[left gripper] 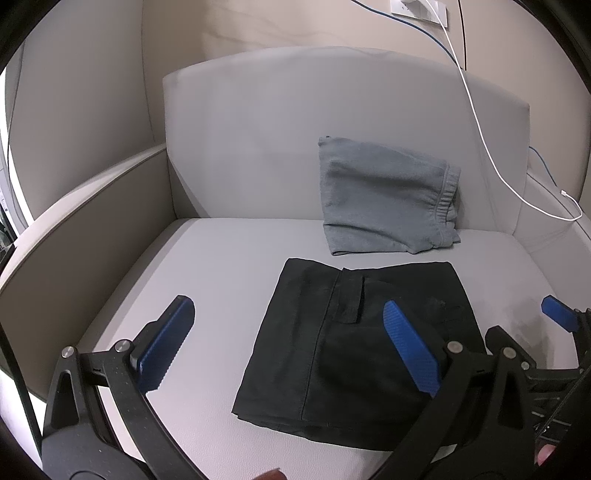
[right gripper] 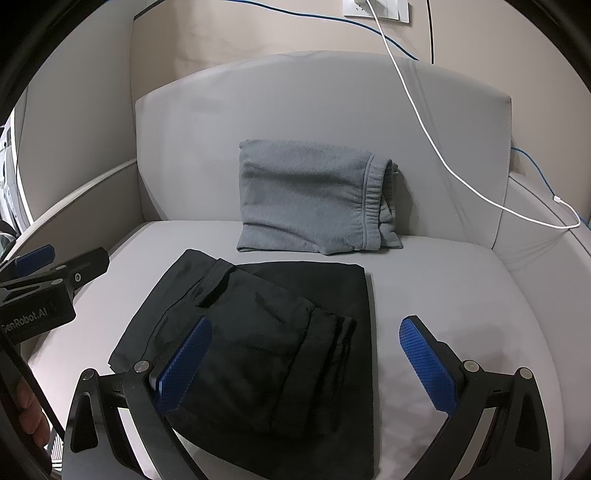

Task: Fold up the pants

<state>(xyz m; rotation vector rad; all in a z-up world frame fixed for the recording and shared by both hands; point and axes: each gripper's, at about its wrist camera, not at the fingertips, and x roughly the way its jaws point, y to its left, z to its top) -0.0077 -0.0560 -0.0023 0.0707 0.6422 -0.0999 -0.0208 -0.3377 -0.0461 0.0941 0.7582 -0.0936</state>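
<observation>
A: Where are the pants?

B: The black pants (left gripper: 362,339) lie folded into a compact rectangle on the seat cushion (left gripper: 207,266) of a grey armchair, toward the front of the seat. In the right wrist view the same black pants (right gripper: 266,332) show a layered fold with a cuff edge lying on top near the right side.

A: And the other garment?

B: Grey sweatpants (left gripper: 388,195), also folded, lean against the backrest (left gripper: 258,122) just behind the black pair, elastic band turned to the right. The two do not touch; a strip of cushion shows between them.

A: What are the grippers doing?

B: The left gripper (left gripper: 288,343) hangs above the seat with its blue pads spread wide, one over bare cushion, the other over the black fabric. Nothing is between them. The right gripper (right gripper: 306,362) is likewise spread wide and empty, its left pad above the black pants, its right pad above bare cushion.

A: Anything else?

B: A white cable (right gripper: 424,125) runs from a wall socket (right gripper: 376,9) down across the backrest to the right armrest (right gripper: 535,236), and a blue cable (right gripper: 332,20) trails along the wall. Fingertips (right gripper: 31,410) of a hand show at the lower left edge of the right view
</observation>
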